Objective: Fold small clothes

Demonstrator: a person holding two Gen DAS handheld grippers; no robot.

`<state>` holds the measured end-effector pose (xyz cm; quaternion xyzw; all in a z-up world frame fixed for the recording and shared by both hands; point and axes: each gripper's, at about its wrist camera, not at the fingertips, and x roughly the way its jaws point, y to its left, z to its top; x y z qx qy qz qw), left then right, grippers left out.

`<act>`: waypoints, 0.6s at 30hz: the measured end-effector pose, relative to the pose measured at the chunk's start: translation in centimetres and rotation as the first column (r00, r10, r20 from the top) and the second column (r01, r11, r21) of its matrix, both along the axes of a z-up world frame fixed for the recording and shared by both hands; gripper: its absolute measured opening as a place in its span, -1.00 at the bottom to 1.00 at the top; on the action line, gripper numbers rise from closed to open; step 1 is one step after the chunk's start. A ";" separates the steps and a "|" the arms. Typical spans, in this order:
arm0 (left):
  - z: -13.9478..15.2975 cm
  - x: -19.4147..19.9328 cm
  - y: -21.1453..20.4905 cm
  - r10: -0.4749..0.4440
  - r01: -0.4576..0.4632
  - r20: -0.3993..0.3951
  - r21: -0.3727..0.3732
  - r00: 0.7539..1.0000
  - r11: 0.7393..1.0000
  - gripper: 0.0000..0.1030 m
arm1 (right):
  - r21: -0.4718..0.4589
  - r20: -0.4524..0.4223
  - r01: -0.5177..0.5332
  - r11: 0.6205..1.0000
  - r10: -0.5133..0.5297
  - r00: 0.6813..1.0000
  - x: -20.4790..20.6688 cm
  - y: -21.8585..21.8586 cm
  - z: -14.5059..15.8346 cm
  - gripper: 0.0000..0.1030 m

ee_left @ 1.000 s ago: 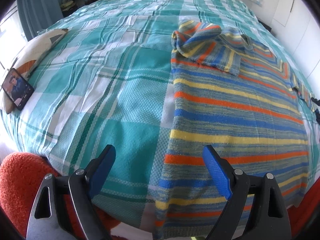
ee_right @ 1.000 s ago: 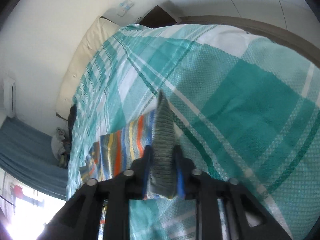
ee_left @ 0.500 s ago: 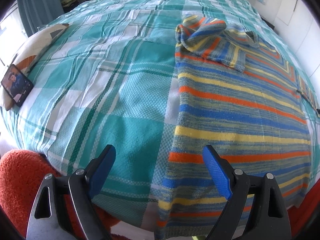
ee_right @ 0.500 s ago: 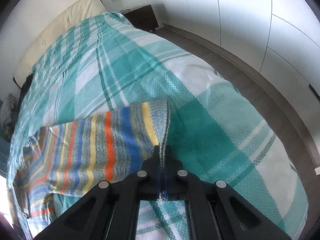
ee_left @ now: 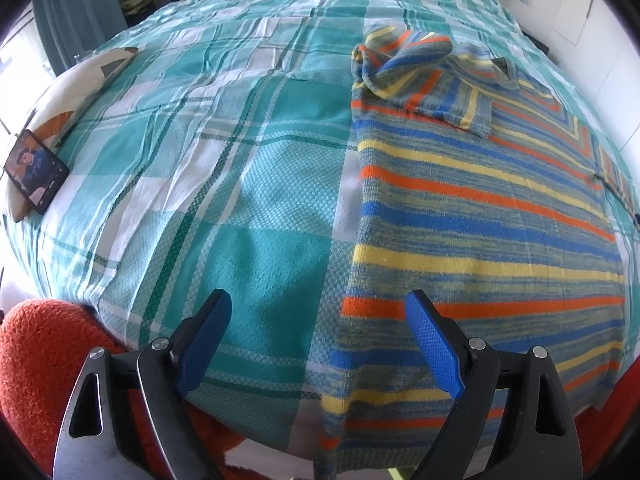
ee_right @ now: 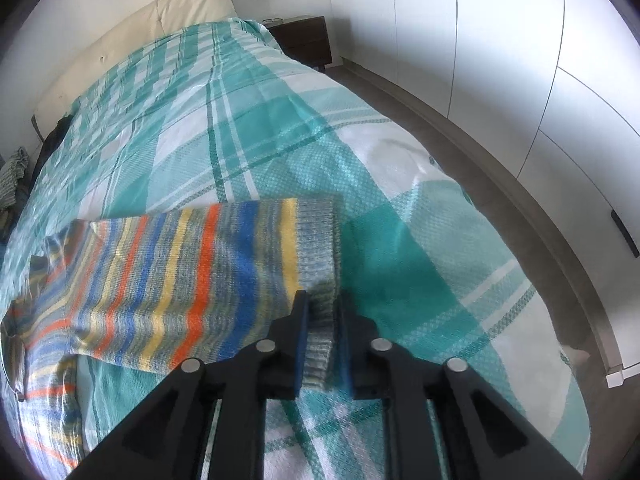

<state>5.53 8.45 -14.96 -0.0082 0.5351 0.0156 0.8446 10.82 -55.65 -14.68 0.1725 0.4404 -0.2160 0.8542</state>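
Observation:
A striped knit sweater [ee_left: 480,220] in blue, orange and yellow lies spread on the teal plaid bedspread [ee_left: 240,200], its hem hanging over the near bed edge. One sleeve [ee_left: 420,76] is folded across the chest at the far end. My left gripper [ee_left: 320,328] is open and empty, above the bed's near edge by the sweater's left side. My right gripper [ee_right: 322,320] is shut on the ribbed cuff [ee_right: 318,264] of the other sleeve [ee_right: 180,276], held stretched out above the bedspread [ee_right: 280,128].
A phone [ee_left: 35,170] leans on a cushion [ee_left: 68,92] at the bed's left edge. An orange fuzzy rug [ee_left: 44,352] lies below the near edge. White wardrobe doors [ee_right: 520,60] and a dark nightstand [ee_right: 304,40] stand to the right of the bed.
My right gripper has turned and pulled the sleeve outward, so the sleeve now lies flatter and stretched. The left gripper has moved slightly closer to the bed, still open.

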 end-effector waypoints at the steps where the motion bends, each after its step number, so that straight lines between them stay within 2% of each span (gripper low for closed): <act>1: 0.0 0.0 -0.2 -0.006 0.006 0.001 0.006 1.000 1.000 0.75 | -0.019 -0.004 0.013 1.000 -0.013 1.000 -0.5 -0.1 0.3 -0.23; 2: 0.0 -0.1 -0.3 -0.011 0.011 0.002 0.014 1.000 1.000 0.75 | -0.042 -0.007 0.034 0.999 -0.035 0.999 -1.2 -0.2 0.6 -0.05; 3: 0.0 -0.1 -0.4 -0.015 0.015 0.003 0.020 1.000 1.000 0.75 | -0.064 -0.004 0.058 0.996 -0.058 0.998 -2.0 -0.3 0.9 0.23; 5: 0.2 -0.3 -0.8 -0.025 0.025 0.002 0.039 1.000 0.999 0.75 | -0.123 0.002 0.110 0.986 -0.110 0.994 -3.7 -0.5 1.9 0.29; 7: 1.4 -0.6 -1.0 -0.039 0.038 0.011 0.046 0.999 0.998 0.74 | -0.143 0.003 0.122 0.982 -0.122 0.992 -5.2 -0.5 2.9 0.29; 10: 4.7 -0.5 -1.8 -0.097 0.098 0.103 -0.002 0.990 0.995 0.75 | -0.130 0.042 0.075 0.989 -0.070 0.997 -7.3 0.8 5.1 0.29; 12: 7.1 0.9 -3.4 -0.171 0.178 0.173 -0.023 0.970 0.984 0.80 | -0.133 0.072 0.012 0.991 -0.002 0.997 -8.3 2.7 6.2 0.32; 14: 8.6 3.1 -6.0 -0.261 0.263 0.227 0.019 0.938 0.965 0.89 | -0.129 0.099 -0.054 0.990 0.067 0.993 -9.1 5.1 6.9 0.34; 16: 8.2 6.4 -9.3 -0.380 0.376 0.210 0.061 0.901 0.925 0.89 | -0.109 0.125 -0.101 0.989 0.114 0.986 -9.6 7.4 6.9 0.36; 18: 6.0 9.5 -11.8 -0.454 0.449 0.128 0.067 0.882 0.891 0.89 | -0.093 0.148 -0.134 0.987 0.147 0.978 -10.1 9.8 6.6 0.36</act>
